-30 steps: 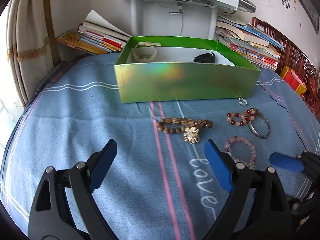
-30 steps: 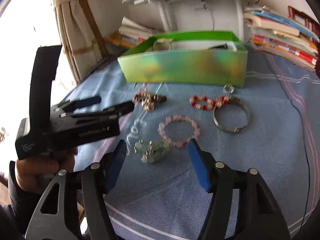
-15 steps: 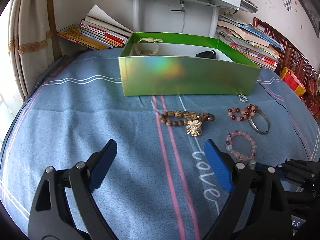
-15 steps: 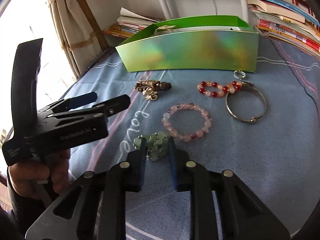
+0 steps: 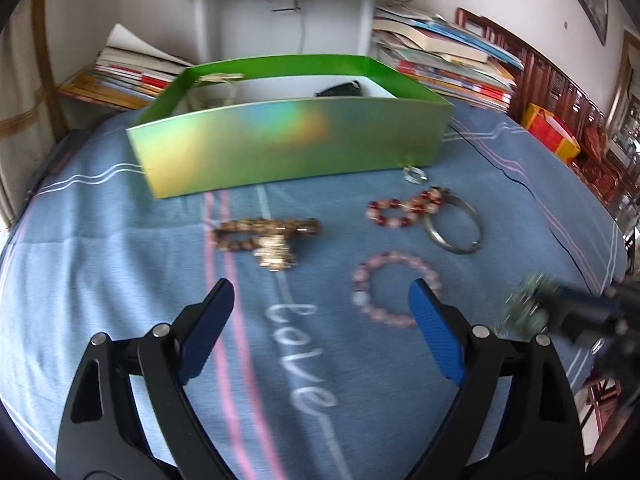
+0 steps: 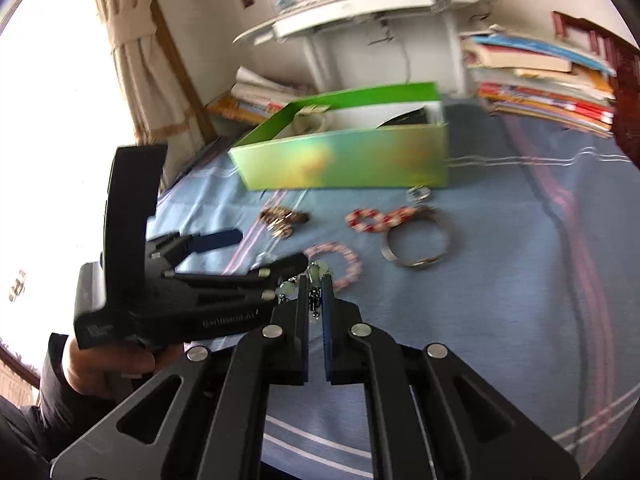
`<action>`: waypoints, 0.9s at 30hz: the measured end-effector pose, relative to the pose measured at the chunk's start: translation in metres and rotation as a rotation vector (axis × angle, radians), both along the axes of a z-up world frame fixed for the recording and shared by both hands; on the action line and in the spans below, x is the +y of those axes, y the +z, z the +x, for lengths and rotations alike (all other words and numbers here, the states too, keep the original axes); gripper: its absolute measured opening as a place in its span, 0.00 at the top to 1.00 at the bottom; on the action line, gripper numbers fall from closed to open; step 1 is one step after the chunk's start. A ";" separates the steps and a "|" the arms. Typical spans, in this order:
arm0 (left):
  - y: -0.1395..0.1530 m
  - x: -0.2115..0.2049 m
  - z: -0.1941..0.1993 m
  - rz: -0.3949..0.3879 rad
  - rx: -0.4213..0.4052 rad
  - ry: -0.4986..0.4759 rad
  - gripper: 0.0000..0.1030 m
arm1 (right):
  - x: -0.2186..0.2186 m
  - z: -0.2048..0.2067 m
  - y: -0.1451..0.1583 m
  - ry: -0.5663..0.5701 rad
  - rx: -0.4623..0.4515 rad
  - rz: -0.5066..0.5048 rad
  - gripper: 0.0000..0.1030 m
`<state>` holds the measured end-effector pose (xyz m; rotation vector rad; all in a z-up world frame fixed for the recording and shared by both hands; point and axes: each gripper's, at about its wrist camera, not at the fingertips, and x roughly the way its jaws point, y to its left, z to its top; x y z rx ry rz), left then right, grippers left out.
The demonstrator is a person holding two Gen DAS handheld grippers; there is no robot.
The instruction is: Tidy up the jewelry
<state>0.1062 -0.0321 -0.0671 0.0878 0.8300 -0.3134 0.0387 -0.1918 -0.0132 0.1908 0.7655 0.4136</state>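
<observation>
Right gripper (image 6: pixel 316 296) is clamped on a pale green bead bracelet (image 6: pixel 316 276), holding it up off the blue cloth (image 5: pixel 120 272). Left gripper (image 5: pixel 320 328) hangs wide open with nothing in it. Green box (image 5: pixel 296 148) sits behind, pink bracelet (image 5: pixel 394 288) lying in front of it on the cloth.

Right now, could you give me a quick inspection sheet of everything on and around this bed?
Surface: blue striped bedsheet.
Job's things: green box; wooden bead bracelet, red bead bracelet, metal bangle, pink bead bracelet, small ring on the sheet.
Clutter: nothing seen.
Grippers: left gripper open, empty; right gripper shut on green bead bracelet.
Cables: thin black cable.
Surroundings: book stacks, curtain.
</observation>
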 end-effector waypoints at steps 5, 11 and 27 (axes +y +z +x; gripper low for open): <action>-0.011 -0.009 0.012 -0.040 0.075 0.008 0.39 | -0.021 -0.002 0.002 -0.043 -0.008 0.003 0.94; -0.010 -0.014 0.019 0.007 0.064 0.042 0.85 | -0.022 -0.005 -0.002 -0.031 0.001 0.019 0.94; 0.061 0.044 -0.038 -0.117 -0.115 0.096 0.93 | -0.021 -0.014 0.016 -0.033 -0.083 0.045 0.94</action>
